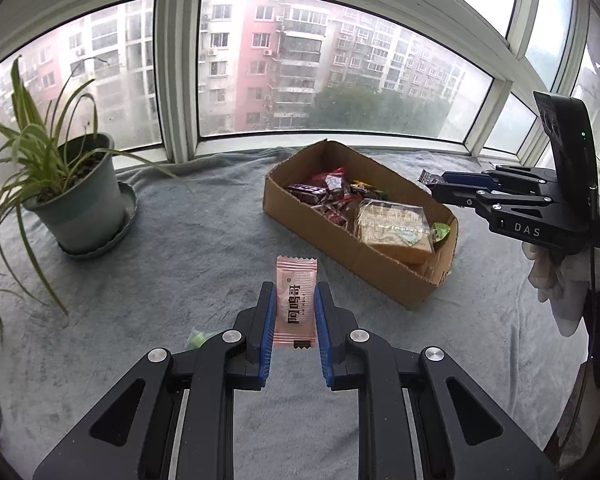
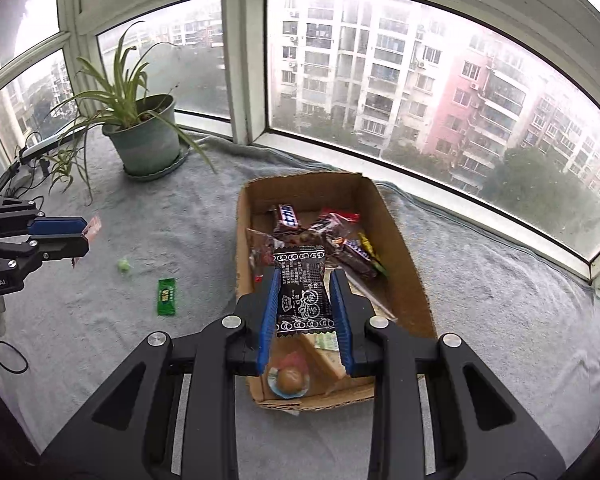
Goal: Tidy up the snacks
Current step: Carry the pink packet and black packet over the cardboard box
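Over the box [image 2: 404, 280], right tongs [image 2: 305, 280] pinch a black packet [image 2: 302, 292].

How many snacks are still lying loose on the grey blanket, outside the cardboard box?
2: a flat green packet and a small round green sweet, both left of the brown cardboard box. Others may be hidden behind the tongs.

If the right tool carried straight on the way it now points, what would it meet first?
Most likely the snacks inside the cardboard box. The right tool, shut on a black wrapped snack, points down into the box; depth is hard to judge through the fisheye.
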Demonstrator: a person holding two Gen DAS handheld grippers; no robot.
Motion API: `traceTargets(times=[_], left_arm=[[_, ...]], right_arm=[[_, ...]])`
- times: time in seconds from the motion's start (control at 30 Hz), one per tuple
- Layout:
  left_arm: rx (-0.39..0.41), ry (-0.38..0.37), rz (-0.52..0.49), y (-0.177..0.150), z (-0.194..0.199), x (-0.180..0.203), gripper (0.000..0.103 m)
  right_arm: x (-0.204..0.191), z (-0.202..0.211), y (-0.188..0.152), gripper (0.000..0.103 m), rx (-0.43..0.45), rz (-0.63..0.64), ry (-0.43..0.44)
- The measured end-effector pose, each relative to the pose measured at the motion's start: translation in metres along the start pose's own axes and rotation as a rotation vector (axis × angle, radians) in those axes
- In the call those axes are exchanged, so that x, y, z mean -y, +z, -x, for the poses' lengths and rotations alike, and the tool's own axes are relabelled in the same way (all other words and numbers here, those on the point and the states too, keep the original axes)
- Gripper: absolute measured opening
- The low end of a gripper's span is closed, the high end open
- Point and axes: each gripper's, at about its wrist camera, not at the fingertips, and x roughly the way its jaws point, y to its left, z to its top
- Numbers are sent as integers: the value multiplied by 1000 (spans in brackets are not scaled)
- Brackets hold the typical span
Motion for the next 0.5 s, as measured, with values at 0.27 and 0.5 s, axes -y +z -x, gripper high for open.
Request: traceTargets(times=[0.27, 0.5], left_arm=[[-3, -41, -27, 37, -32, 22, 17], [-21, -57, -52, 59, -62, 46, 17]], right_arm=[[45, -16, 9, 27, -4, -93, -40], [69, -42, 8, 27, -32, -146, -46]])
